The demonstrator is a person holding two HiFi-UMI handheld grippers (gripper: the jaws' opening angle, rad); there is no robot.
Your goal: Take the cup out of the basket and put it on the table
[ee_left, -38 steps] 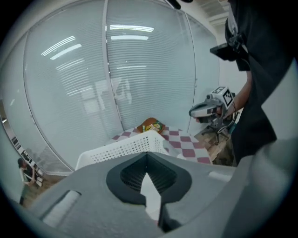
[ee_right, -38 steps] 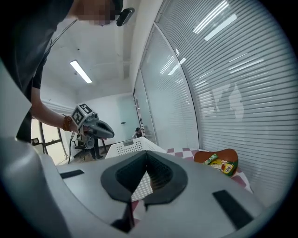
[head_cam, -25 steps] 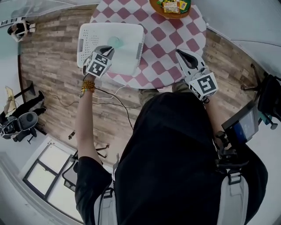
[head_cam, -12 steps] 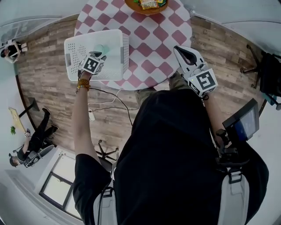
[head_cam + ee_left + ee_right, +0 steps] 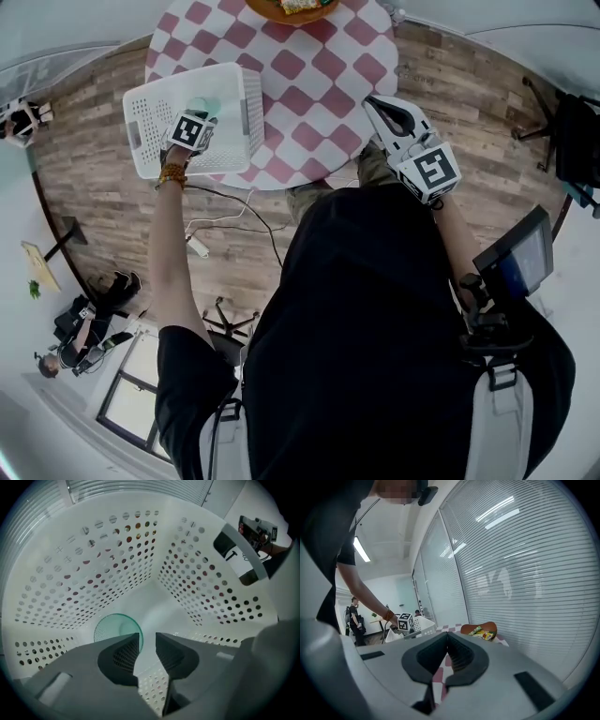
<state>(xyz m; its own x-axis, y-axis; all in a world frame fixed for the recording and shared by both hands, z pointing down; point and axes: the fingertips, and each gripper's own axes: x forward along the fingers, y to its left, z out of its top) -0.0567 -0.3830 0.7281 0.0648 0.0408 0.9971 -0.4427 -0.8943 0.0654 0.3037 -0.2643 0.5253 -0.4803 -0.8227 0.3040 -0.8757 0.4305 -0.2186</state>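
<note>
A white perforated basket (image 5: pixel 150 122) stands on the left part of the round red-and-white checked table (image 5: pixel 309 66). On its floor stands a pale green translucent cup (image 5: pixel 112 627), mouth up; it also shows in the head view (image 5: pixel 206 103). My left gripper (image 5: pixel 148 635) reaches down inside the basket and is open, with nothing between the pads. The cup sits just left of the left finger (image 5: pixel 124 651), which hides part of its rim. My right gripper (image 5: pixel 373 103) hangs over the table's near right edge, away from the basket, and is shut and empty (image 5: pixel 446 637).
An orange bowl (image 5: pixel 286 7) of snack packets sits at the table's far edge. A cable (image 5: pixel 225 202) trails over the wooden floor below the basket. A glass wall with blinds (image 5: pixel 525 573) runs behind the table. People stand far off at the left.
The left gripper has gone further into the basket toward the cup. The right gripper has hardly moved. The head camera has shifted, so the table sits higher in view.
</note>
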